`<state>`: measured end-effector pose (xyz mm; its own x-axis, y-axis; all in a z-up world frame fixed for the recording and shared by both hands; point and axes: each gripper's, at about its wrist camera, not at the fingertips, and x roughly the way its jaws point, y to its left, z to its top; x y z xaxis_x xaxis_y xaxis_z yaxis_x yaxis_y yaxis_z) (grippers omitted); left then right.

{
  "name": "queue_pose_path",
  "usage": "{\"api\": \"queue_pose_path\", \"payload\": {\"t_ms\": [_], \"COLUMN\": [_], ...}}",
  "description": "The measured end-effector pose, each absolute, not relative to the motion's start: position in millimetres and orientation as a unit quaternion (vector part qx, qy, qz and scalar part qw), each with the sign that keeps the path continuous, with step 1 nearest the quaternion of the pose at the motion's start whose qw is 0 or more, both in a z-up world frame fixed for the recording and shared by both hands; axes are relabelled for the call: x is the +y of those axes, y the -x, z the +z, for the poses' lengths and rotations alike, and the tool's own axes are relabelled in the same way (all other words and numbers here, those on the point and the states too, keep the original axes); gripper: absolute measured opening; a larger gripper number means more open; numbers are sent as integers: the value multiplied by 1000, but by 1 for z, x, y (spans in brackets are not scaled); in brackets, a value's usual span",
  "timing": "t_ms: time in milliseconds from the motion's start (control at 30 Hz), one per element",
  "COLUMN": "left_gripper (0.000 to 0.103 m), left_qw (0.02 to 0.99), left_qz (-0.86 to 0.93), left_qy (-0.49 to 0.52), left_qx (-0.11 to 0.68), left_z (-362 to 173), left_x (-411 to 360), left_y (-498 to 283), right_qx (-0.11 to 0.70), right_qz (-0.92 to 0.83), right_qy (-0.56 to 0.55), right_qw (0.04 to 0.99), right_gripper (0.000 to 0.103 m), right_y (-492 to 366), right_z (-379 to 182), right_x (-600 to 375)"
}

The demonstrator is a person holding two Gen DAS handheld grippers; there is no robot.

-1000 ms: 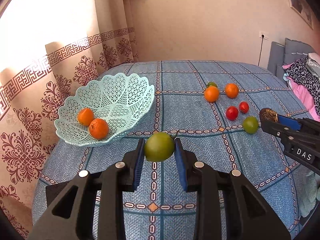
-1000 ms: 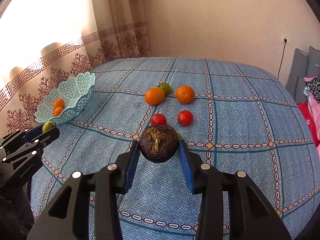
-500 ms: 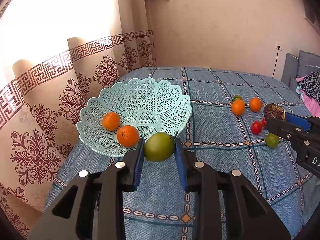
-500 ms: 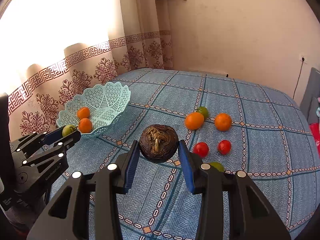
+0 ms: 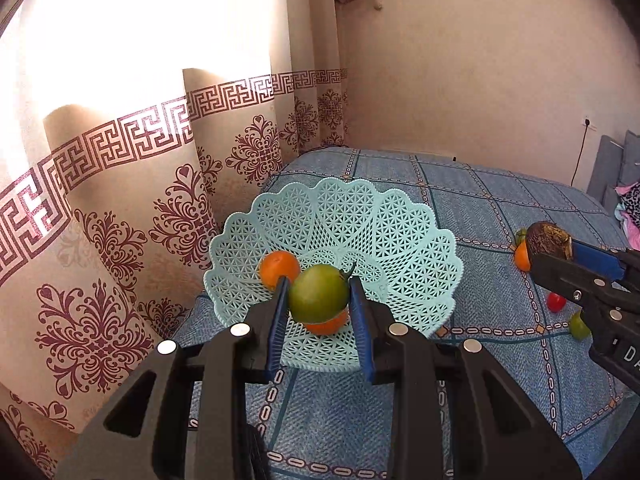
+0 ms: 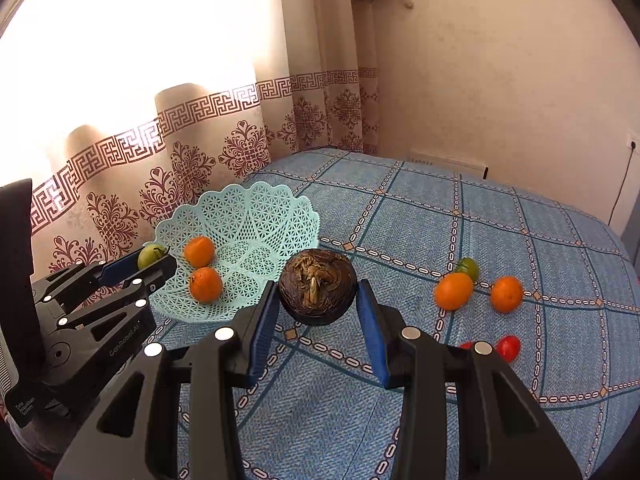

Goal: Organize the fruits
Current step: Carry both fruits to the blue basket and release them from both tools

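The left gripper [image 5: 319, 300] is clamping a round green fruit with a short stem [image 5: 318, 298] between its blue pads, holding it over the near side of the pale turquoise lattice plastic basket [image 5: 404, 248], which is sitting at the bed's corner nearest the patterned curtain [image 5: 132, 208]. The right gripper [image 6: 318, 304] is gripping a dark brown, wrinkled round fruit [image 6: 317, 287] in the air above the blue checked bedspread [image 6: 500, 232], just beside the basket's rim on the side away from the curtain.

To finish this step well, the left gripper is best lowering the green fruit close to the basket floor before parting its pads, and aiming for the bare lattice toward the middle instead of directly onto the fruit already there, since a drop from height would likely bounce it off the shallow, flared wall. The right gripper is probably better waiting clear until the left one is out, to avoid the two colliding over the bowl.

The basket is holding two round orange citrus fruits [image 6: 202, 268], lying near its curtain-side wall. Out toward the bed's middle, two more orange fruits [image 6: 478, 291], a small green fruit [image 6: 467, 267] and small red tomatoes [image 6: 508, 347] are waiting on the bedspread.
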<state>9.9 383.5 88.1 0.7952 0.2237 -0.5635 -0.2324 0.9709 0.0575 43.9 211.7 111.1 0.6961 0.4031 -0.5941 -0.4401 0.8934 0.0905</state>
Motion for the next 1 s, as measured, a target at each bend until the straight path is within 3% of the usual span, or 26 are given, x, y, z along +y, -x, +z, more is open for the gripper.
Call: {"api": "queue_pose_path", "payload": {"t_ms": [867,933,1000], "left_gripper": [30,32,45], "left_qw": [940,940,940], "left_qz": [111,110,111], "left_qy": [55,57,63], "left_qx": [318,318,318], "left_z": [68,68,68], "left_x": [420,421,423], "left_y": [-34,-33,-34], "right_qx": [345,347,347], "right_qz": [241,242,241], "right_qy": [42,41,39], "right_qw": [906,905,906], "right_gripper": [40,40,40], "right_y": [-87,-87,-88], "right_z": [89,88,87], "right_x": [269,271,271]}}
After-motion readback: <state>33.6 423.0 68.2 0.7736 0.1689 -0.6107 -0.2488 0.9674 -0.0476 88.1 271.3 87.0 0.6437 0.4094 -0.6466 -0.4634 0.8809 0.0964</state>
